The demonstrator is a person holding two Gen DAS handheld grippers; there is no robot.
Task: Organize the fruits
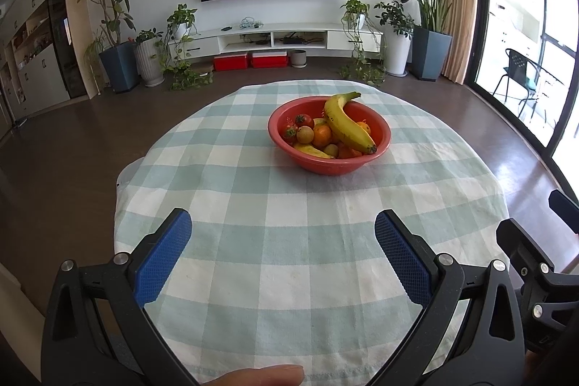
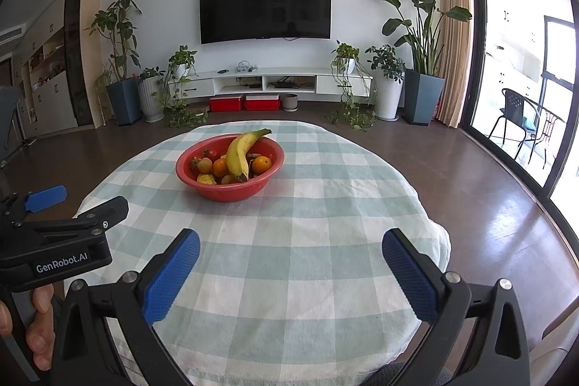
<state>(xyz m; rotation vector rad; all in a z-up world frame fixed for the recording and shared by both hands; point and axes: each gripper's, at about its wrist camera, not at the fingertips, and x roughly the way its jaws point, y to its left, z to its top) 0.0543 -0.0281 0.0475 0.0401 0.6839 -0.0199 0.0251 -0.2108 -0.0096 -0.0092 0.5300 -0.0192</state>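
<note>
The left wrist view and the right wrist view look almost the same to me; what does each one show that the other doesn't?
Only the left wrist view shows a fingertip at its bottom edge. Only the right wrist view shows the "GenRobot.AI" lettering on the left gripper and the hand holding it. Both share the red bowl of fruit, the big banana on top, the checked tablecloth, and the right gripper, open.

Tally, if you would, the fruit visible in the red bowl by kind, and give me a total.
Bananas: 2
Oranges: 3
Red tomato-like fruits: 2
Tan round fruits: 2
Total: 9 showing in the left wrist view; anything buried deeper in the bowl cannot be counted.
</note>
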